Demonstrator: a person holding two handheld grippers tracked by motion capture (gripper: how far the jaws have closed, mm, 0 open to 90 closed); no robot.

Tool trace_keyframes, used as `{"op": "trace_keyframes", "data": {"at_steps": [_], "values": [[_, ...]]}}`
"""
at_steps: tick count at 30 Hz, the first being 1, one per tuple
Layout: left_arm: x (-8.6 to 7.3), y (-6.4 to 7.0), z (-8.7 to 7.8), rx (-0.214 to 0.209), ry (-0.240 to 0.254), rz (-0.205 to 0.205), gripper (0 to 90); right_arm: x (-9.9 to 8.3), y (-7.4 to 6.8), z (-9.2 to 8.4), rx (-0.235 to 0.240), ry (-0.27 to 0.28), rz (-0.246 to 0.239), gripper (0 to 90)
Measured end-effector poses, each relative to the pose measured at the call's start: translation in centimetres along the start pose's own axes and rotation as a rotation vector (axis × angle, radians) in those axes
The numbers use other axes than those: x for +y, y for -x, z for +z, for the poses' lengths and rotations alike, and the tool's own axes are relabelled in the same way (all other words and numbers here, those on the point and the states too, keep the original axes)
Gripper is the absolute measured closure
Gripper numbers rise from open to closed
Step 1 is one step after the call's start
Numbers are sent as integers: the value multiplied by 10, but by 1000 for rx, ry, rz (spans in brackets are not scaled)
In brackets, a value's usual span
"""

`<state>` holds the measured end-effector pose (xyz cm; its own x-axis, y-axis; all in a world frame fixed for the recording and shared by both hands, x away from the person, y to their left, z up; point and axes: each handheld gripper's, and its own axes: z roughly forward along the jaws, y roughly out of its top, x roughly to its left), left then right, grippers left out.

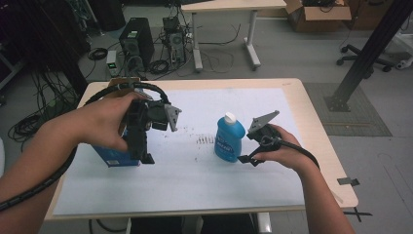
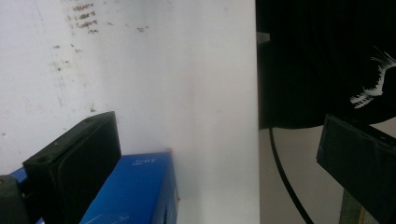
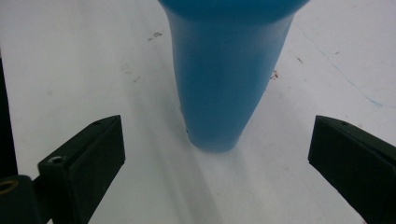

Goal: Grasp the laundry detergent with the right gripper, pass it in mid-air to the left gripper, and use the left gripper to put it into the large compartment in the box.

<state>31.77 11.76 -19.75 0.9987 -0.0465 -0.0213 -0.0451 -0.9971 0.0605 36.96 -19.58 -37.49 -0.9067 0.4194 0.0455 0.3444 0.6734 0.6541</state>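
My left gripper [image 1: 145,132] and right gripper [image 1: 257,144] are black, each topped with a grey three-cornered plate. A ribbed black cable trails from each along my bare forearms. My jaws are flat, matte black blocks with small round screw holes near their tips.

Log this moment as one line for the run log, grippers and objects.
left gripper: open, over blue box | right gripper: open, beside blue bottle, not touching | bottle: upright on white sheet
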Motion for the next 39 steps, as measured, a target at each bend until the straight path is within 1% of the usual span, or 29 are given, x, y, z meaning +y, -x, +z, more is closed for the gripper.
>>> {"op": "trace_keyframes", "data": {"at_steps": [5, 11, 14, 17, 21, 25, 30, 31, 32, 37, 39], "values": [[2, 0, 1, -1, 0, 8, 1, -4, 0, 5, -4, 28, 11, 39], [3, 0, 3, -5, -2, 5, 1, -6, 0, 8, -11, 54, 18, 38], [5, 0, 4, -6, -2, 4, 2, -9, 1, 12, -17, 77, 31, 36], [7, 0, 5, -8, -4, 12, 2, -11, 2, 15, -21, 89, 42, 35], [8, 1, 5, -9, -4, 10, 2, -15, 2, 18, -26, 100, 55, 35], [8, 1, 6, -9, -6, 9, 2, -17, 3, 21, -34, 125, 68, 33], [8, 2, 6, -11, -6, 9, 2, -17, 2, 26, -47, 143, 75, 32], [8, 1, 6, -12, -7, 9, 2, -17, 2, 29, -51, 155, 81, 32], [7, 2, 6, -11, -6, 5, 1, -16, 2, 30, -52, 165, 75, 32], [5, 1, 7, -14, -9, 3, 2, -13, 0, 36, -64, 194, 77, 31], [4, 1, 7, -16, -9, 0, 2, -12, 0, 38, -61, 202, 76, 31]]}}
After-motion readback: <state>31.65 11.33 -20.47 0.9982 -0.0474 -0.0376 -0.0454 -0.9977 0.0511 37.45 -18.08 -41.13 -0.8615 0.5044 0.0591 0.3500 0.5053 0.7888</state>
